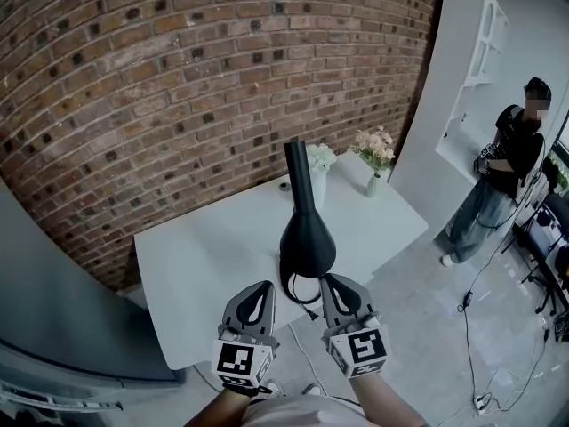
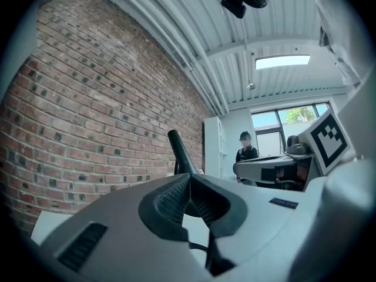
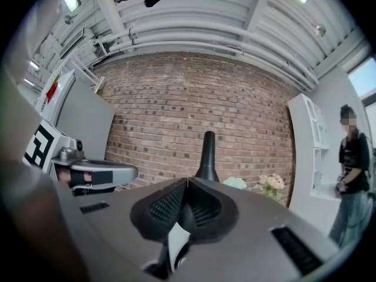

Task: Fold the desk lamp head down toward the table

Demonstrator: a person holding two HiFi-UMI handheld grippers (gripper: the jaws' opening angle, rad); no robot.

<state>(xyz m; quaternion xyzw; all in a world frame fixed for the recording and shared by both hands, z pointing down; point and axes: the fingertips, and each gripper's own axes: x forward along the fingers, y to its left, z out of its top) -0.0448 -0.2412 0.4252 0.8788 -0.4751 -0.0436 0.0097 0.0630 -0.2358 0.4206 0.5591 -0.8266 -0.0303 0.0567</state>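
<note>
While the black desk lamp with a bulbous body and a tapering neck [image 1: 307, 234] stands upright on the white tabletop [image 1: 196, 265], its narrow end points straight up. A black cord [image 1: 300, 297] loops just in front of the lamp. The left gripper [image 1: 264, 288] and the right gripper [image 1: 332, 282] hover on either side of that cord, near the lamp but not touching it, each with jaws pressed together on nothing. Behind the lamp stand a white vase of pale flowers [image 1: 318, 174] and a small vase of pink flowers [image 1: 374, 157]. Beyond them rises a red brick wall [image 1: 160, 78]. Well to the lamp's right, a person [image 1: 502, 172] stands on the floor.
</note>
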